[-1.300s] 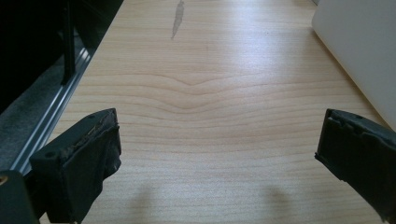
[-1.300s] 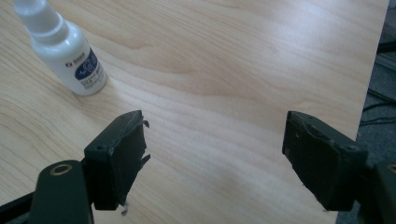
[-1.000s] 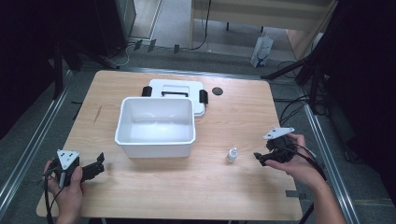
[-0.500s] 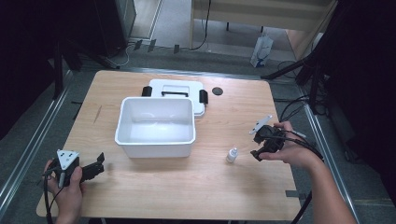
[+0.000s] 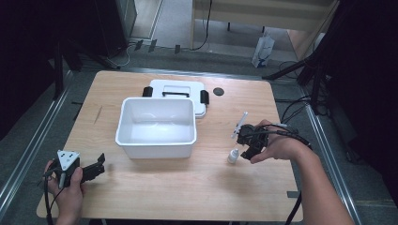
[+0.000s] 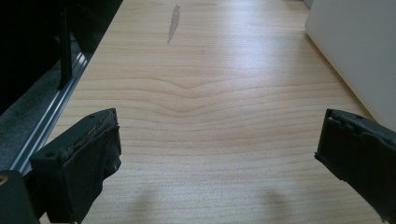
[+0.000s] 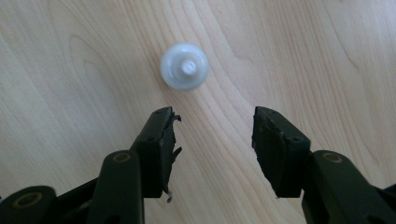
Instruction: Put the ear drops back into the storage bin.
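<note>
Small white bottle (image 7: 185,66) beyond parted fingers (image 7: 159,144)

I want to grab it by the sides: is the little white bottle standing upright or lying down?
Upright. The right gripper view looks straight down on the small white bottle, round with its tip centred; the high view shows it standing on the table.

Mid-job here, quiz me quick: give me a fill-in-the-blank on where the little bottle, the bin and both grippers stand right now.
1. The right gripper hovers over the small white bottle with its fingers ____.
2. The bottle stands upright on the table, outside the white ____.
3. The box's lid, with its black latches, lies ____ the box as seen from the person's side.
4. The left gripper is open and holds ____.

Missing words: open; box; behind; nothing
</note>
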Demonstrator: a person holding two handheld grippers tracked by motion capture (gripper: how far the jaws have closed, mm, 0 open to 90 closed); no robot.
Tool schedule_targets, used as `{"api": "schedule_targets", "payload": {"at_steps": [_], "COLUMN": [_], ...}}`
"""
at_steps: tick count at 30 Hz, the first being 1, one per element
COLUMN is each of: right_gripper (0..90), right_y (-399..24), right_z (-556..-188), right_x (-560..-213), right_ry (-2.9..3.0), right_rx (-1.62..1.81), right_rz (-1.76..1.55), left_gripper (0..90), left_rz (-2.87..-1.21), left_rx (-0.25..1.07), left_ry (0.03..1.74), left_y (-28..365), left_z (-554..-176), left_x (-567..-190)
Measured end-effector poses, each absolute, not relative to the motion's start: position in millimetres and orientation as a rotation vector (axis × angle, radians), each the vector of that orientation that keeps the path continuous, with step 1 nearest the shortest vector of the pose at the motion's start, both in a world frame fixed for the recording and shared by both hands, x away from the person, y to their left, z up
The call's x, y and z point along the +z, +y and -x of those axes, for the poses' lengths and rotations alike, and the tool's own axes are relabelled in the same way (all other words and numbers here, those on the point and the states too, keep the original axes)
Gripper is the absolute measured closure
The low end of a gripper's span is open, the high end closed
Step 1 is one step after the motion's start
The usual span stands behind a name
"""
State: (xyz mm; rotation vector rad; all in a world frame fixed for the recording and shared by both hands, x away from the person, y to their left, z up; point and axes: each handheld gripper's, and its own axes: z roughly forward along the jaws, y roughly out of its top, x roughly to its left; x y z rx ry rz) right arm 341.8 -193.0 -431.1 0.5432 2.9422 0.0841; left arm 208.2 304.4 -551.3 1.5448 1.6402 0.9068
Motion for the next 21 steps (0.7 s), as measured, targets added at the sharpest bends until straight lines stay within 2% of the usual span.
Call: {"api": "schedule_targets", "payload": {"at_steps": [5,6,21], "right_gripper": [56.3,59.6,68.6], "right_y": [-182,-179,-171], "right_z": [-342,-341,-345], "right_x": [-434,-435,-448], "right_ry": [2.972,2.963,2.997], "right_rx": [0.063,0.065,0.066], "right_rz": [-0.503,-0.468,-0.452], "left_gripper": [0.4,0.4,0.4], "left_rz": [-1.544,-1.545,-1.548], "left_rx": [0.905,0.903,0.905], "left_ry": [1.640,1.640,1.640], "left_y": [305,305,304], "left_z": [-208,-208,-208], "left_x": [-551,-551,-551]}}
